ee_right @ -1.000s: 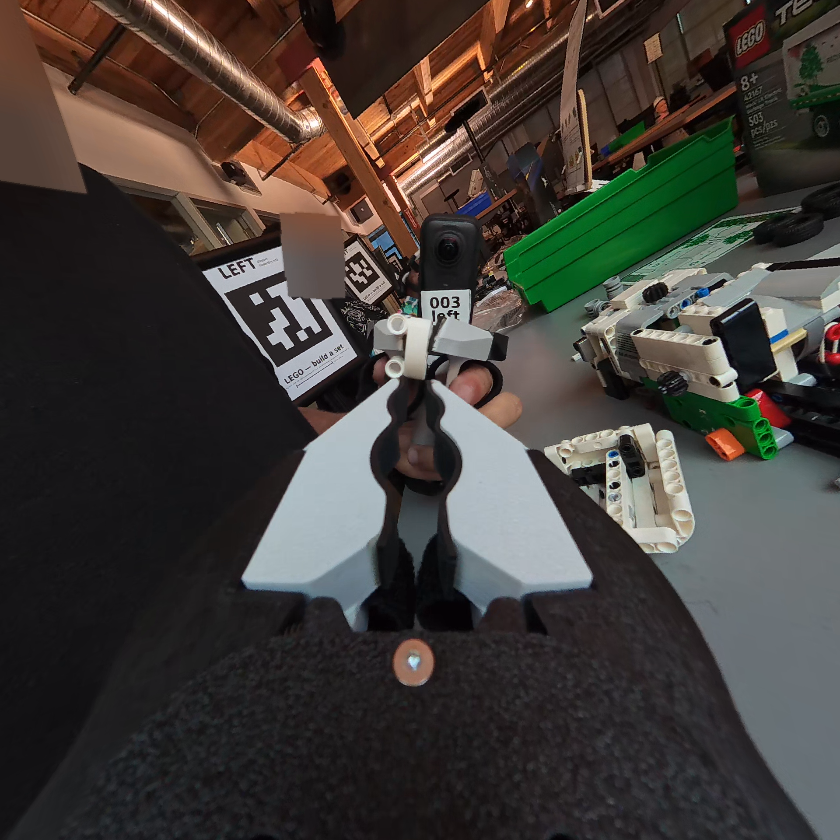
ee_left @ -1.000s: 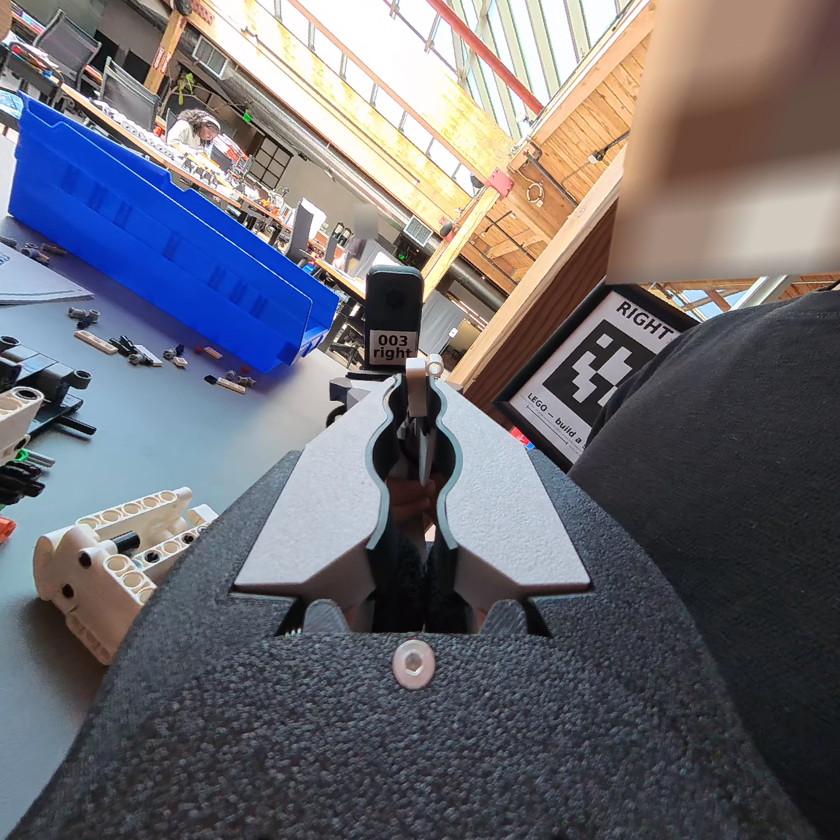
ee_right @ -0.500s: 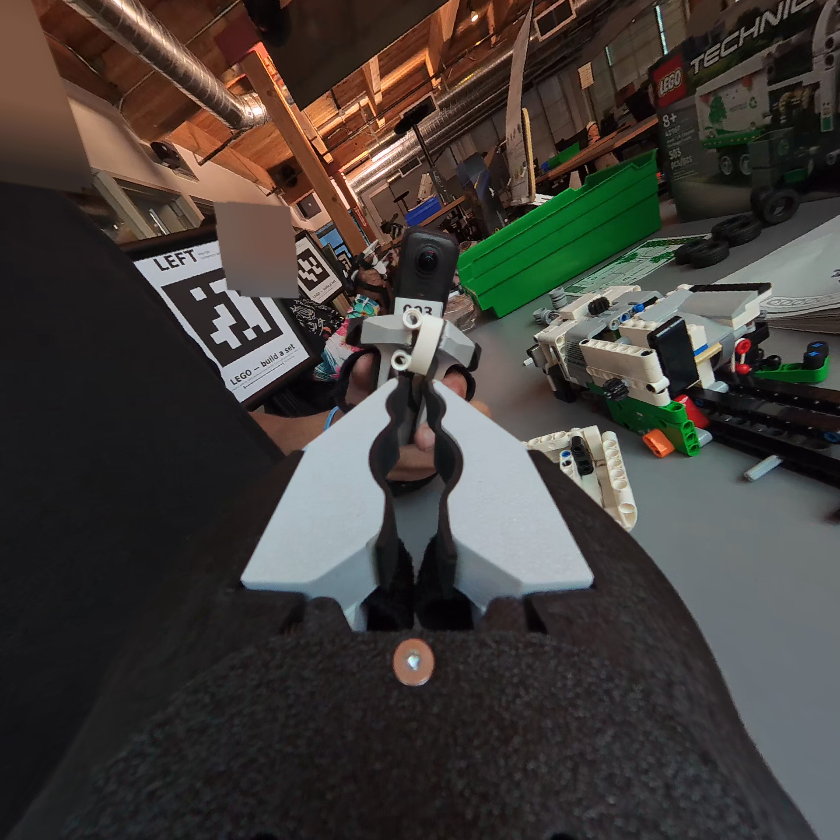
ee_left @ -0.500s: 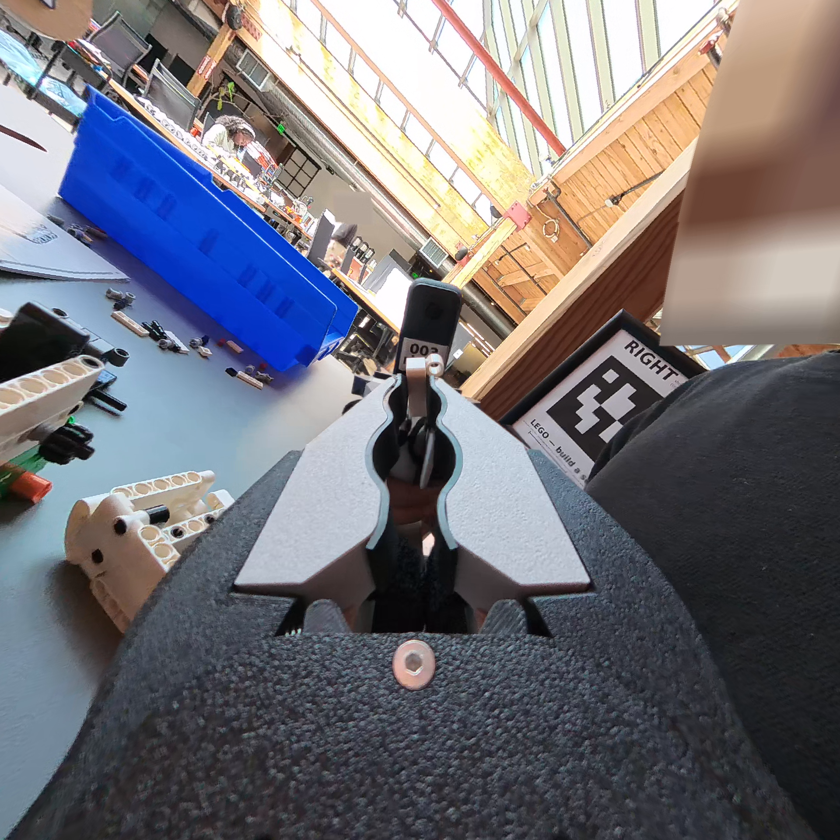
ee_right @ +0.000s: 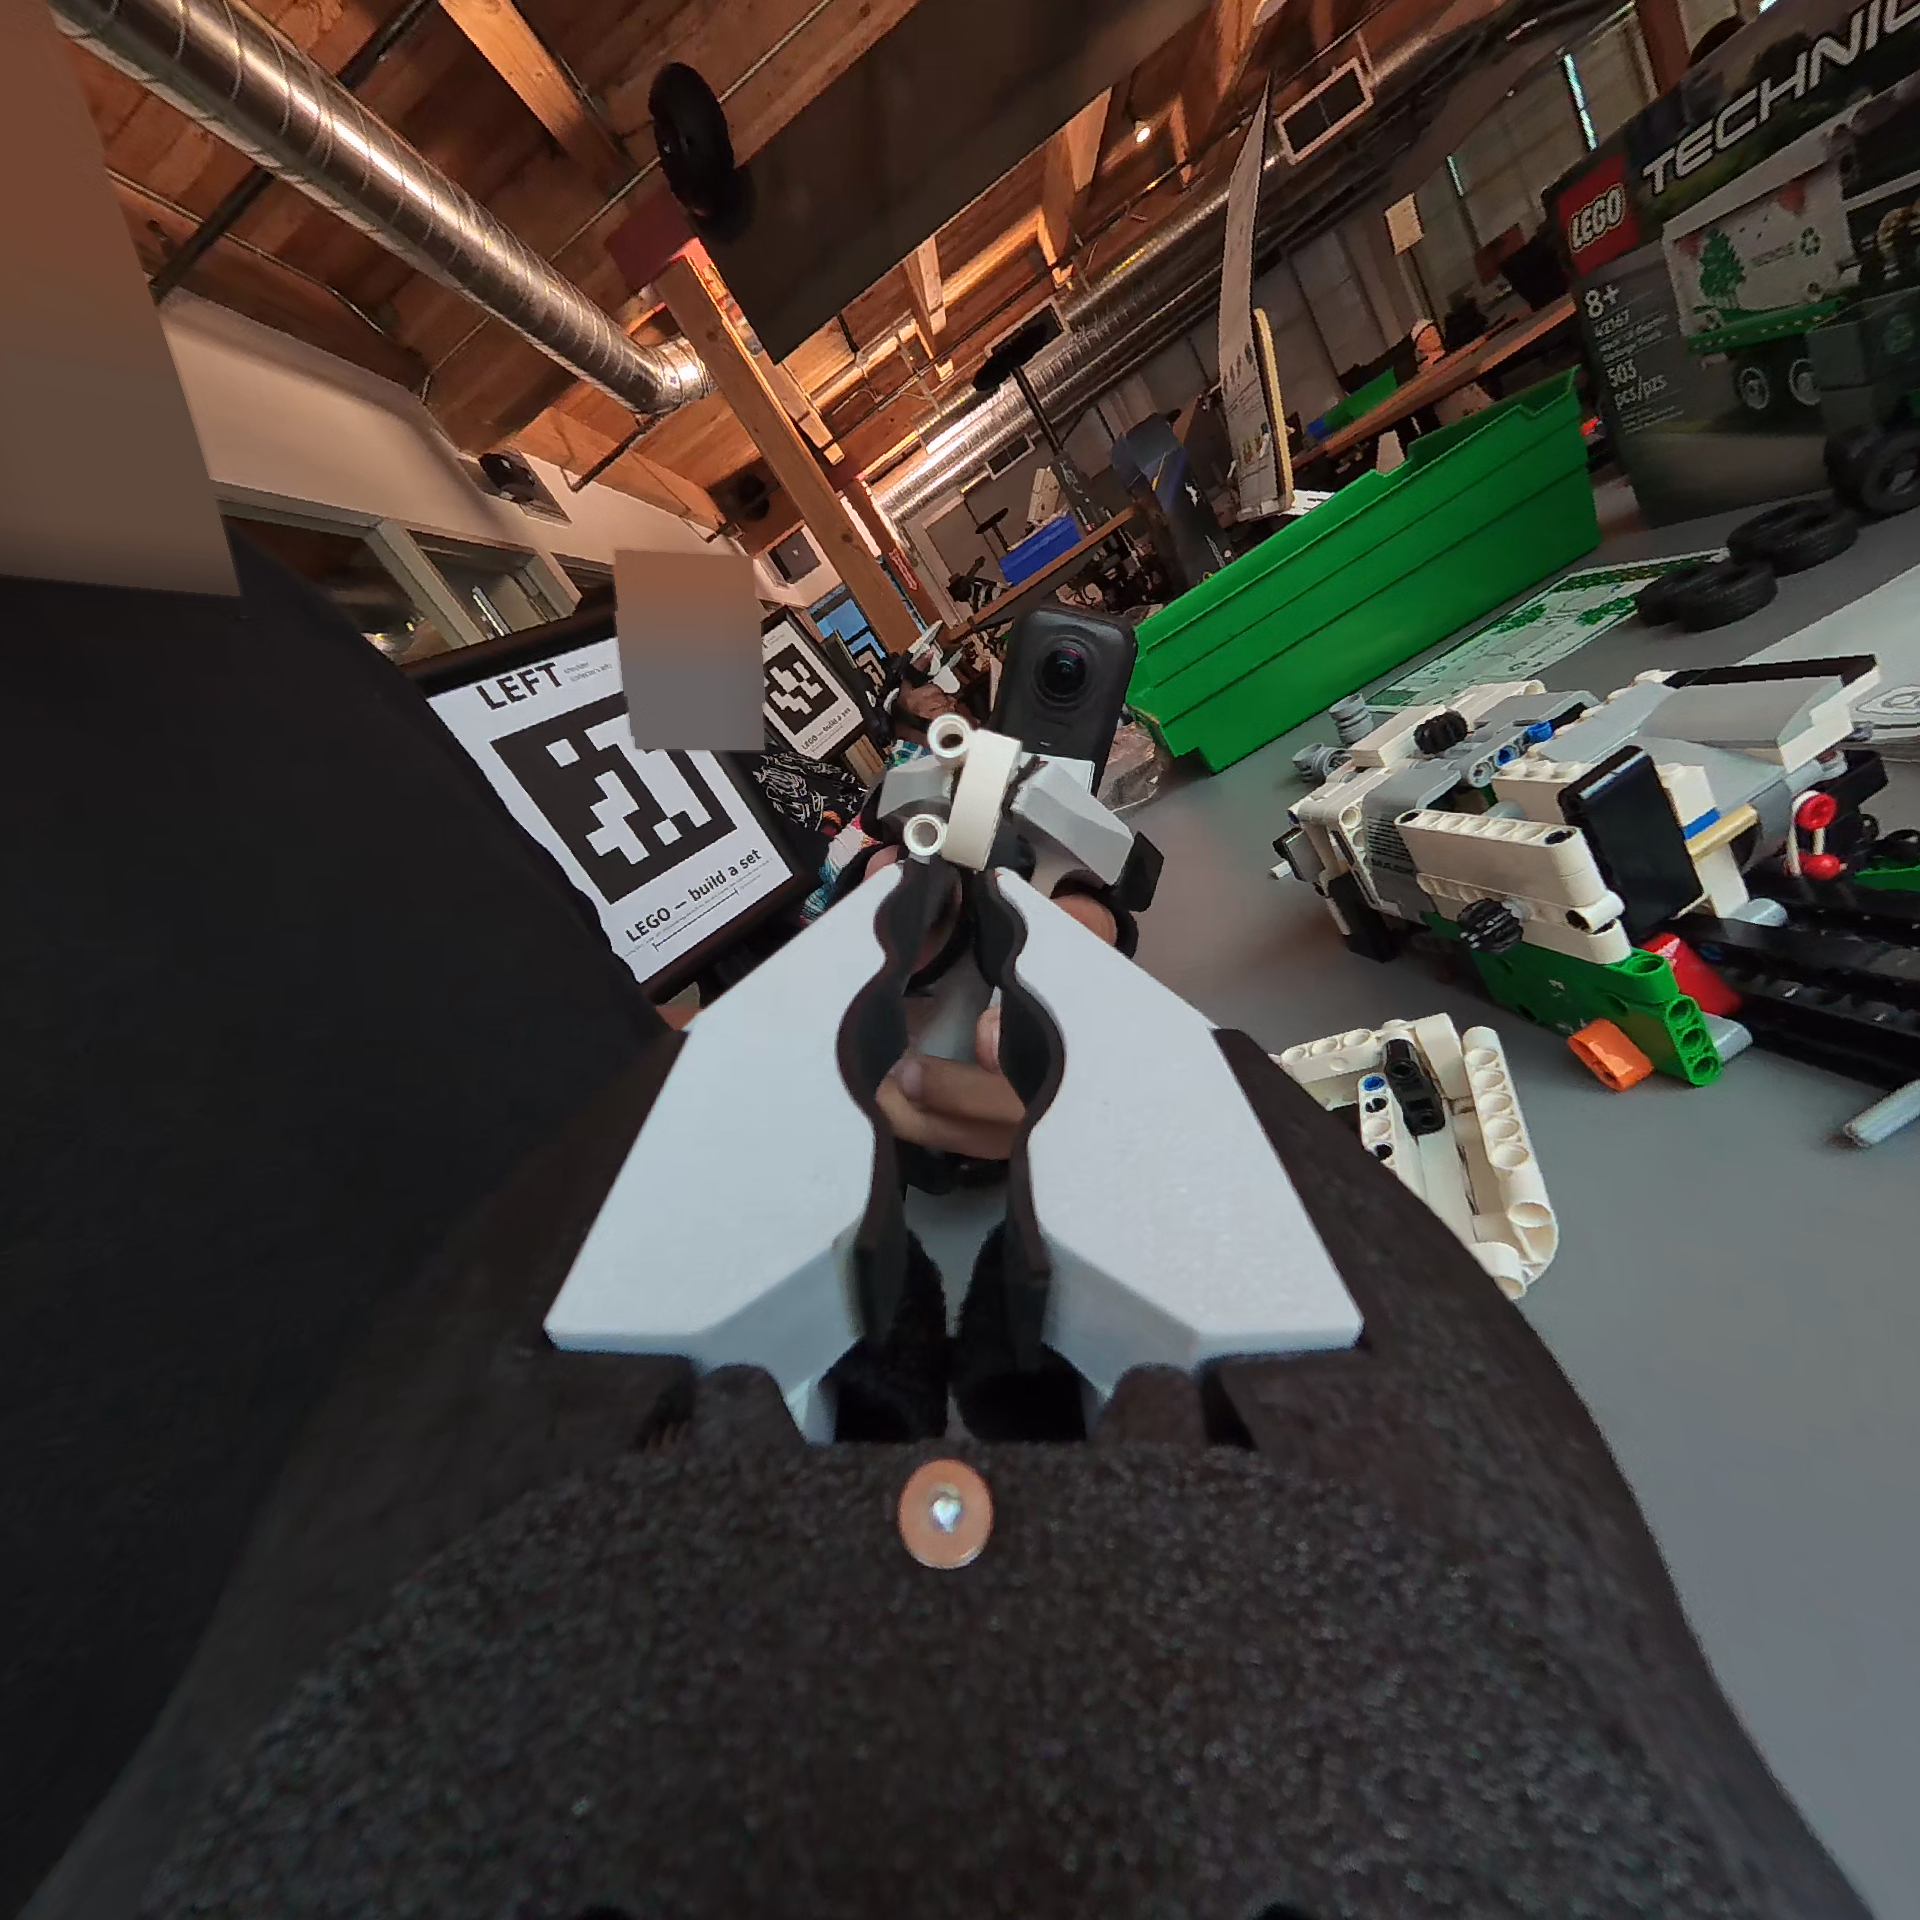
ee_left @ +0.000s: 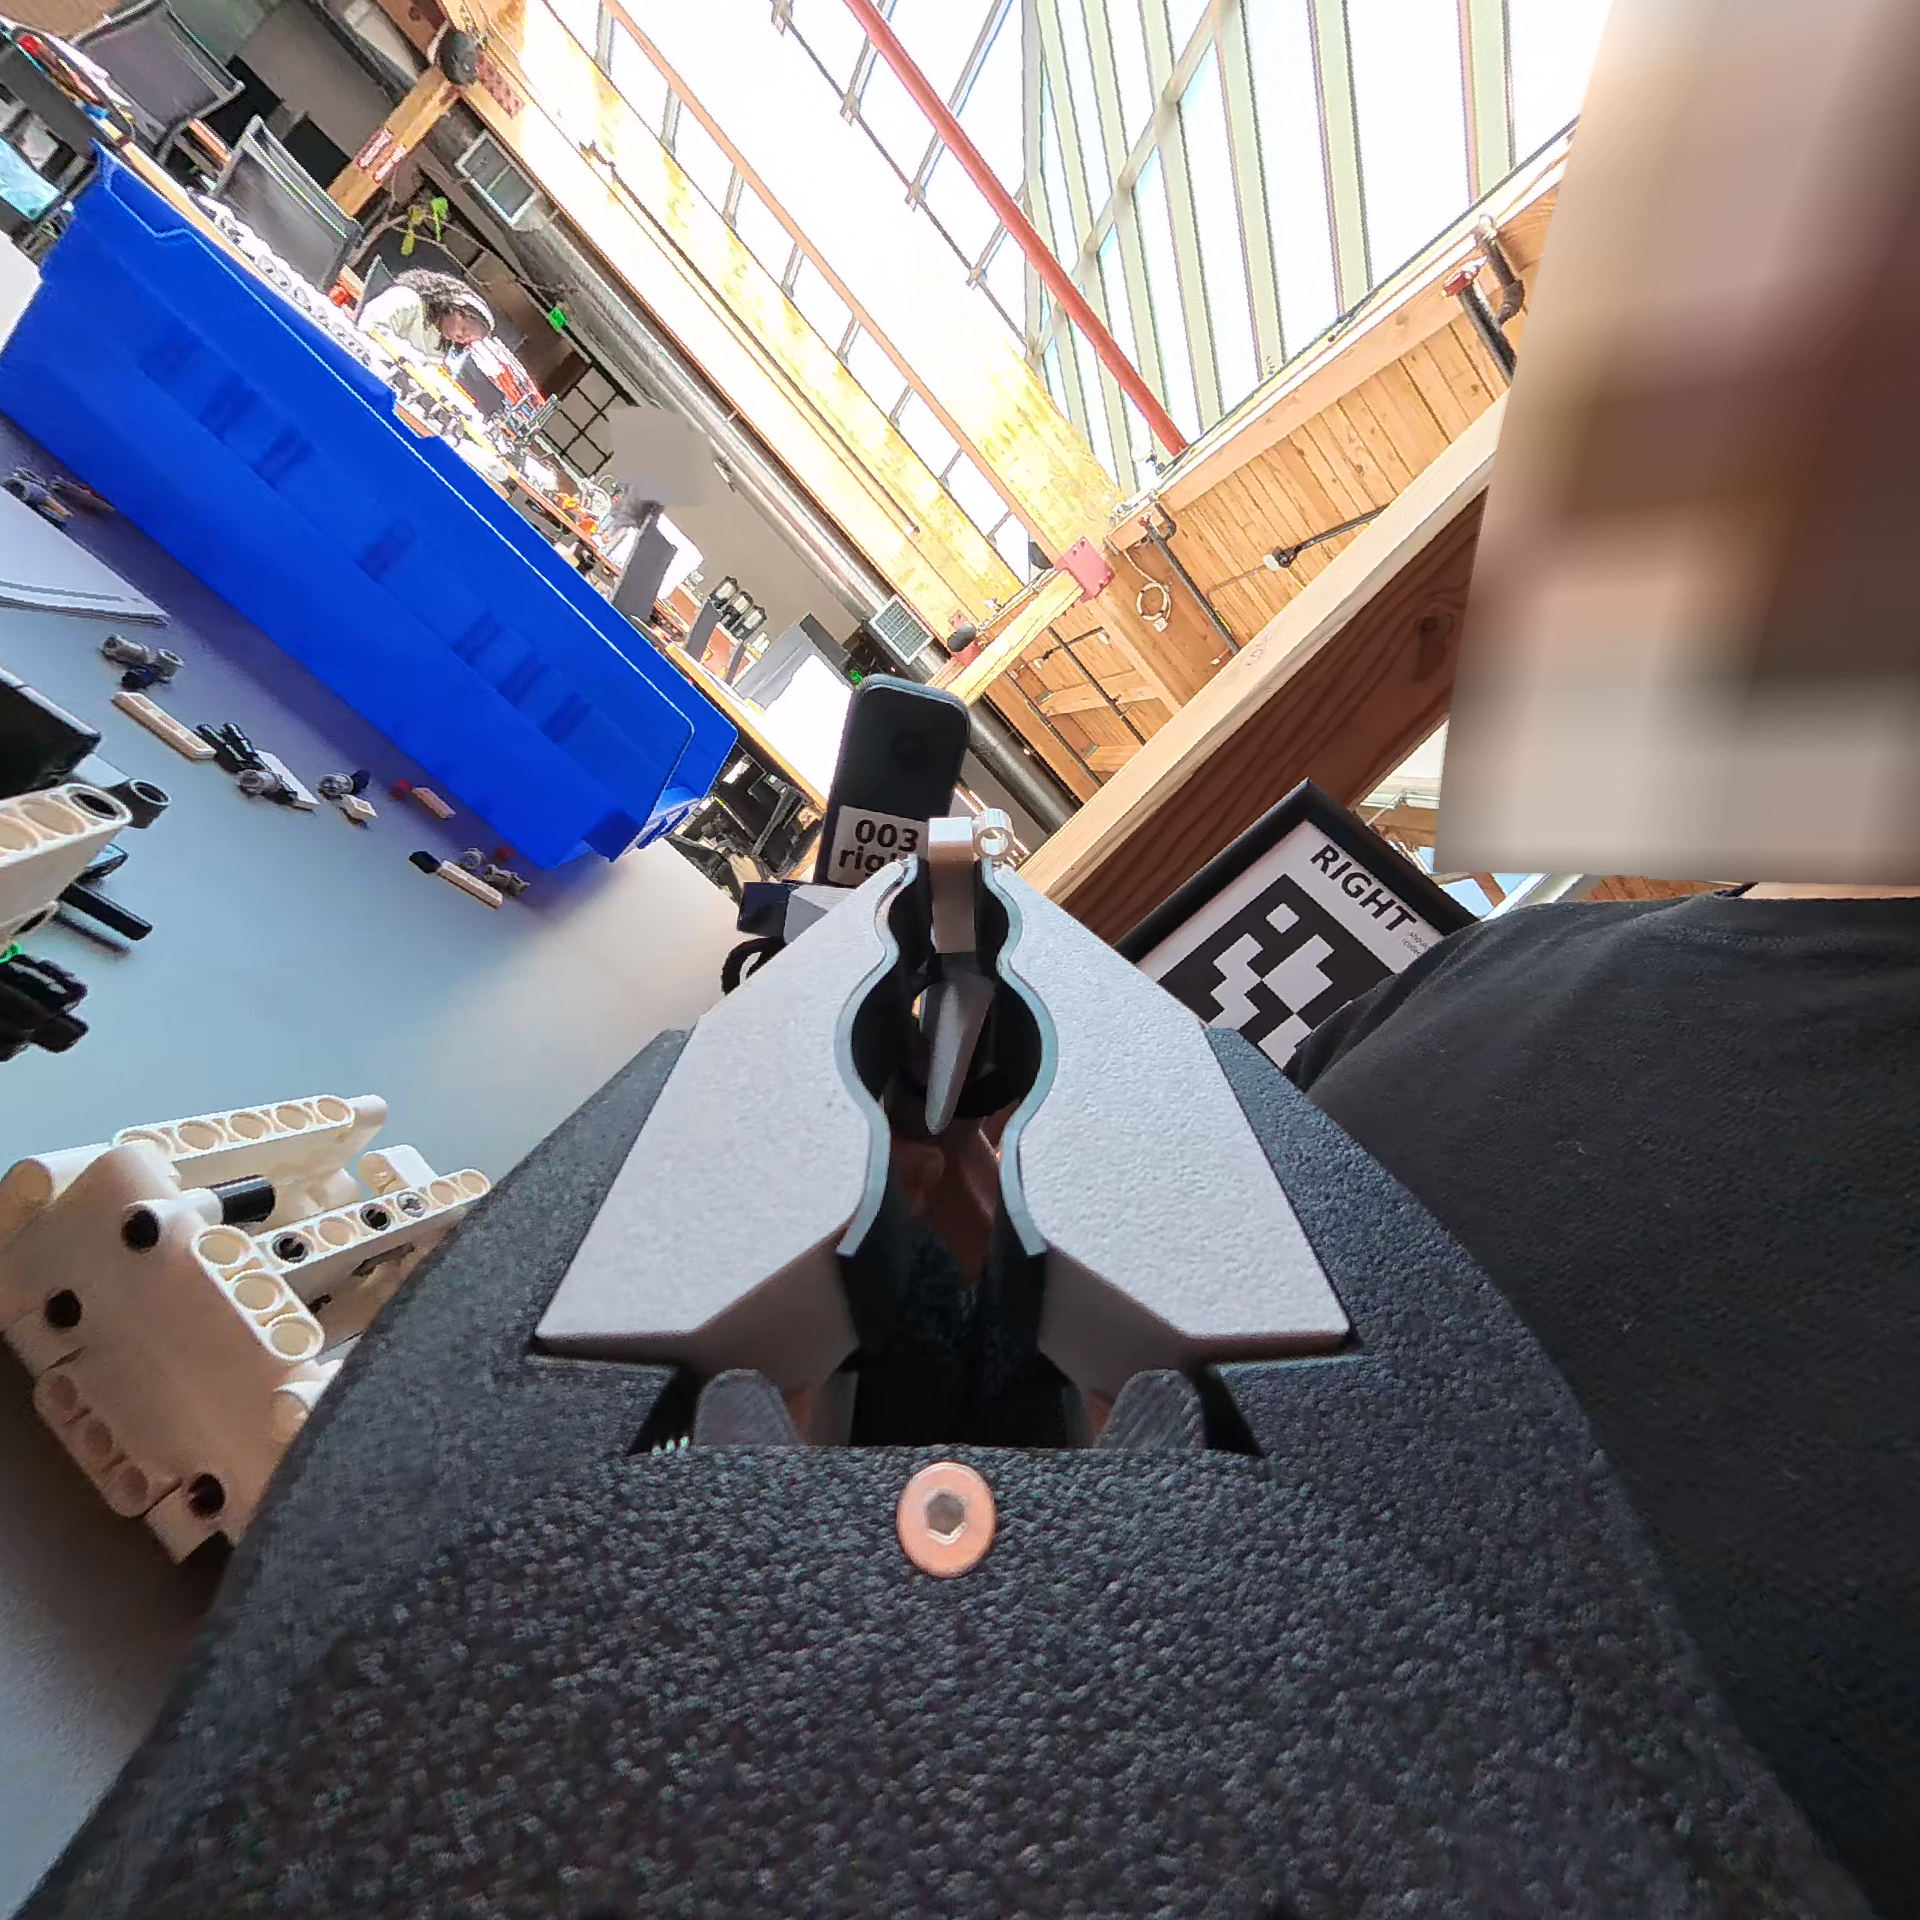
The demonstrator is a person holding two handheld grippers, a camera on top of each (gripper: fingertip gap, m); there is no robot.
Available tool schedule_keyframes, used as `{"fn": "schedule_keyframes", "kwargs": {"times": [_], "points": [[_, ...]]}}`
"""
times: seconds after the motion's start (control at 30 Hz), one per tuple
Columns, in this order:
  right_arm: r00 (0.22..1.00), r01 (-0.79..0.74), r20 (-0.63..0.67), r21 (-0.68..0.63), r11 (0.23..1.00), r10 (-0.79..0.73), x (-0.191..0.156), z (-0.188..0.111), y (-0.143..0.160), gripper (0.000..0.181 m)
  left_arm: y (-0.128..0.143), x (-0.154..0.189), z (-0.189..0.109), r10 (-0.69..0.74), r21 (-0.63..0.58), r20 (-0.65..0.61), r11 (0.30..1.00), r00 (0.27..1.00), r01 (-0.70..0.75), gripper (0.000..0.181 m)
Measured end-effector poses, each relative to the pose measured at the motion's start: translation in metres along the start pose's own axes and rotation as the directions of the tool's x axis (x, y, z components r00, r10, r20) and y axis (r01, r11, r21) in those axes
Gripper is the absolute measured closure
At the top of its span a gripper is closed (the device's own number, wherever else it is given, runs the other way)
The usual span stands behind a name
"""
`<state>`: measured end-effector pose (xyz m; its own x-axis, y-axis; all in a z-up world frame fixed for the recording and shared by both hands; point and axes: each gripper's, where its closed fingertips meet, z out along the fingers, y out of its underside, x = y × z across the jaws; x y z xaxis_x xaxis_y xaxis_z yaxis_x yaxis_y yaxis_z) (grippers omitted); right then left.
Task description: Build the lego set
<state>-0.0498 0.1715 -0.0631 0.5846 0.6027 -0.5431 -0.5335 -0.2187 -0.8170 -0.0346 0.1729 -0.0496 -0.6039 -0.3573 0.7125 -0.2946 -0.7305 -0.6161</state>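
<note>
A: Grey-fingered left gripper [ee_left: 948, 883], raised above the surface: state?
B: Pressed together on a light grey lego piece [ee_left: 951, 904], held edge-on between its tips. The piece carries a small white connector [ee_left: 994, 833] at its top.

A: Right gripper [ee_right: 951, 883]?
B: Nearly closed, tips meeting the same part from the opposite side. From its camera the item reads as a white curved lego piece [ee_right: 982, 795] with two round pin holes, fixed to a grey block [ee_right: 1070, 821]. Whether the right tips actually pinch it cannot be told. A hand [ee_right: 951, 1101] shows through the gap behind.

A: Items on the grey surface [ee_right: 1558, 1455], nearest first?
B: One white sub-assembly [ee_right: 1439, 1132] of holed beams with black and blue pins, lying flat just right of the right gripper; it also appears at lower left in the left wrist view [ee_left: 187, 1278].
Beyond it, a partly built truck [ee_right: 1558, 862] in white, grey, black and green, with an orange piece [ee_right: 1605, 1049] at its near corner.
Loose small parts [ee_left: 260, 769] scattered in front of a blue bin [ee_left: 343, 540].

A: Farther?
B: A green bin [ee_right: 1382, 592], black tyres [ee_right: 1756, 566] and the set's box [ee_right: 1756, 260] standing at the far right. Two framed marker cards, one [ee_left: 1288, 956] behind the left gripper's tips and one [ee_right: 634, 810] beside the right gripper.
</note>
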Motion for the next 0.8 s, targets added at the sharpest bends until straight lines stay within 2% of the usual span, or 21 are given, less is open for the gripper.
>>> {"fn": "schedule_keyframes", "kwargs": {"times": [0.37, 0.8], "points": [[0.999, -0.045, 0.030, 0.053, 0.998, 0.044, -0.001, -0.005, -0.010, 0.172, 0.007, 0.003, 0.001, 0.000, -0.028, -0.020, 1.000, 1.000, 0.000, 0.176], [0.997, -0.045, -0.067, 0.025, 0.999, 0.047, 0.018, -0.008, -0.003, 0.174, 0.014, -0.018, -0.002, 0.206, -0.132, 0.185, 0.974, 0.961, -0.183, 0.174]]}}
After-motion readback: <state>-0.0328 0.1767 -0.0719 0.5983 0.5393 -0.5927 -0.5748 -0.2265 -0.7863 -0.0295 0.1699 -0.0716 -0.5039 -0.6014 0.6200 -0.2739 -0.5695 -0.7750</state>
